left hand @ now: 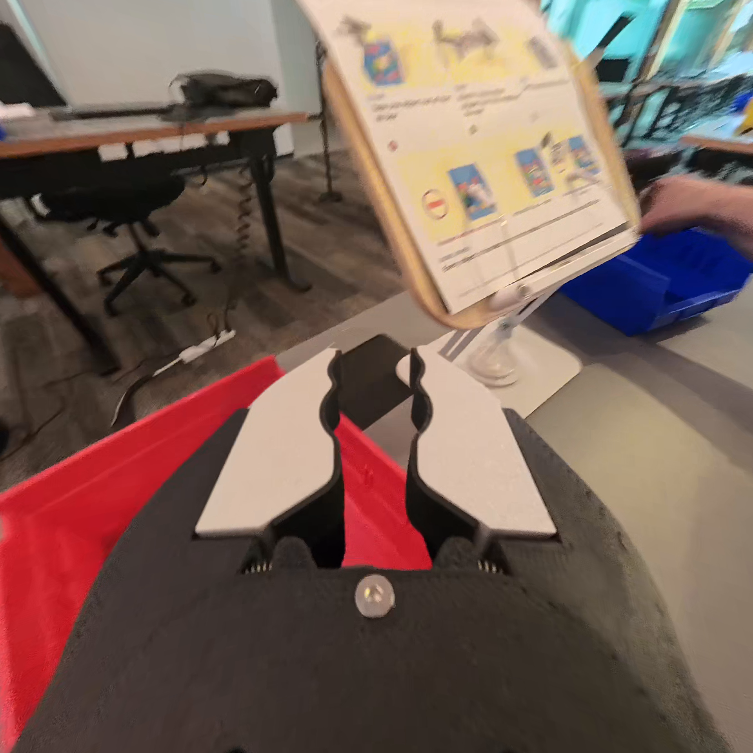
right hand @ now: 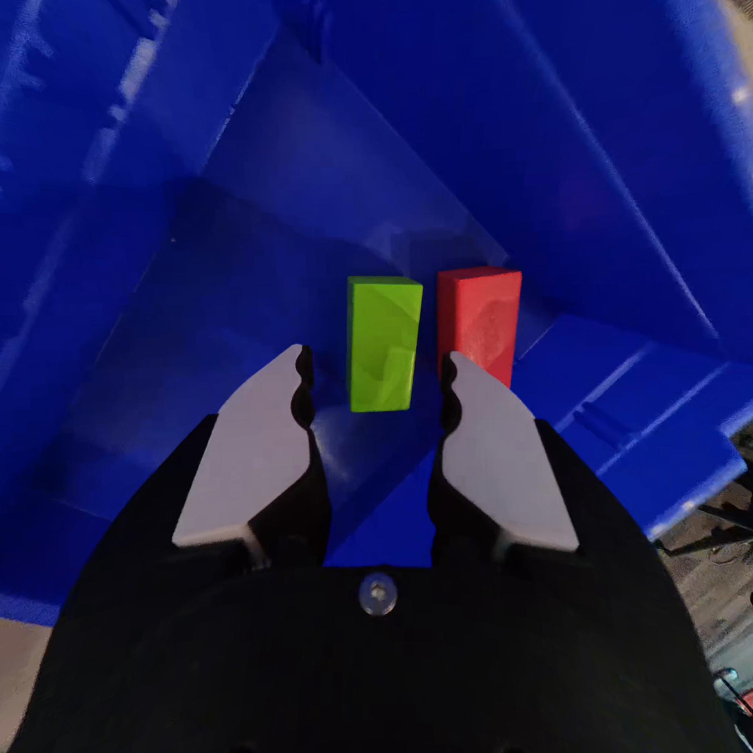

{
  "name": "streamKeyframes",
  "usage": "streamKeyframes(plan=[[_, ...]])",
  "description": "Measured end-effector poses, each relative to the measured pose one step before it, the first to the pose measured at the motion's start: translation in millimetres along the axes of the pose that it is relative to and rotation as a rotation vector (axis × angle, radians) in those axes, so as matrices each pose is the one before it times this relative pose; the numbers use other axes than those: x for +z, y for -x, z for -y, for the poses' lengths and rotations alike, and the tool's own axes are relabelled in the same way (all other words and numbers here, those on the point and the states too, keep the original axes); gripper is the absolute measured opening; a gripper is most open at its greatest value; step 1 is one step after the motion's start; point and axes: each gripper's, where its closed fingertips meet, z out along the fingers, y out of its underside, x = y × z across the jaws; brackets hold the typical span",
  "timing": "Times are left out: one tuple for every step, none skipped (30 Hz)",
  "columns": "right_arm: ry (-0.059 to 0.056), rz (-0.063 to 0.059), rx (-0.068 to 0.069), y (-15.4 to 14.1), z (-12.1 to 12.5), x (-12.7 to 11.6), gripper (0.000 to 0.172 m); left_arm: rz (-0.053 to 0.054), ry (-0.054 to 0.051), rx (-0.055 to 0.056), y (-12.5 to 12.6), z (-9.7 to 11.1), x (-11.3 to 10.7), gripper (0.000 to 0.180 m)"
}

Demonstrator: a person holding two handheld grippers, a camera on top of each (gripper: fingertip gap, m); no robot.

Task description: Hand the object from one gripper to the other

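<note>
Right gripper (right hand: 377, 366) is down inside the blue bin (right hand: 529, 142), jaws apart, nothing held. Green block (right hand: 383, 342) sits just ahead between the fingertips, untouched. Red block (right hand: 478, 322) is just beside the right-hand finger (right hand: 489, 440); closing could clip or drag it. Left gripper (left hand: 375, 375) is over the red bin (left hand: 102, 489), jaws apart, bare.

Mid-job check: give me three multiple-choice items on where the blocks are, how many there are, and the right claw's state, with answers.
1. Where do the blocks lie?
A. in the blue bin
B. in the red bin
C. on the floor

2. How many blocks show in the right wrist view?
A. one
B. two
C. four

3. The right claw is:
A. shut on the red block
B. shut on nothing
C. open, holding nothing

Answers: 1 A, blue bin walls surround them. 2 B, a green block and a red block. 3 C, the right claw has gaps beside the green block.
</note>
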Motion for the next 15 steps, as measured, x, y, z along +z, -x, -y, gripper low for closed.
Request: streamKeyframes(plan=[[-0.0216, -0.009, -0.0048, 1.51, 0.1, -7.96, 0.061, 0.0467, 0.0441, -0.008, 9.5, -6.72, -2.2, 0.035], [-0.0309, -0.0036, -0.0023, 2.92, 1.0, -9.57, 0.061, 0.0329, 0.0496, -0.0008, 7.56, -8.06, -1.7, 0.039], [-0.0351, -0.0014, 0.0043, 3.64, 1.63, -10.91, 0.061, 0.026, 0.0561, -0.001, 6.59, -9.79, -0.91, 0.042], [-0.035, -0.0101, 0.0081, 2.76, 1.33, -11.84, 0.059, 0.0347, 0.065, -0.0053, 8.21, -11.77, -0.48, 0.044], [-0.0359, -0.0165, 0.0103, 1.77, 1.46, -12.67, 0.059, 0.0293, 0.079, -0.012, 7.83, -14.2, 0.7, 0.044], [-0.0393, -0.0111, 0.0106, 2.75, 1.92, -13.2, 0.059, 0.0158, 0.0787, -0.0159, 6.03, -14.89, 2.29, 0.048], [-0.041, -0.0091, 0.0101, 3.28, 2.21, -13.55, 0.059, 0.0119, 0.079, -0.0243, 5.49, -15.82, 4.04, 0.051], [-0.0406, -0.0079, 0.0069, 3.77, 2.34, -13.54, 0.057, 0.007, 0.0911, -0.0343, 4.96, -17.72, 5.51, 0.051], [-0.0392, -0.0065, 0.0036, 4.41, 2.82, -13.17, 0.055, -0.0006, 0.1026, -0.0361, 3.66, -19.1, 7.25, 0.052], [-0.0373, -0.0075, 0.0025, 4.76, 3.14, -12.55, 0.055, -0.0046, 0.0872, -0.0206, 2.1, -15.63, 7.44, 0.052], [-0.0345, -0.0078, 0.0025, 5.18, 3.42, -11.74, 0.054, 0.0159, 0.048, -0.0186, 3.78, -8.97, 5.64, 0.052], [-0.0299, -0.005, -0.0013, 6.16, 3.65, -10.58, 0.053, 0.0088, 0.0324, -0.0217, 2.06, -5.39, 4.17, 0.05], [-0.0268, -0.0055, -0.0099, 7.0, 3.85, -9.4, 0.053, -0.0044, 0.032, -0.0229, -0.25, -4.46, 4.52, 0.048], [-0.0245, -0.0062, -0.0145, 6.96, 3.93, -8.47, 0.053, -0.0024, 0.0294, -0.0133, -0.56, -3.95, 5.71, 0.047], [-0.0217, -0.0006, -0.0114, 7.18, 4.06, -7.47, 0.052, 0.006, 0.03, -0.0094, 0.43, -3.73, 6.53, 0.047]])
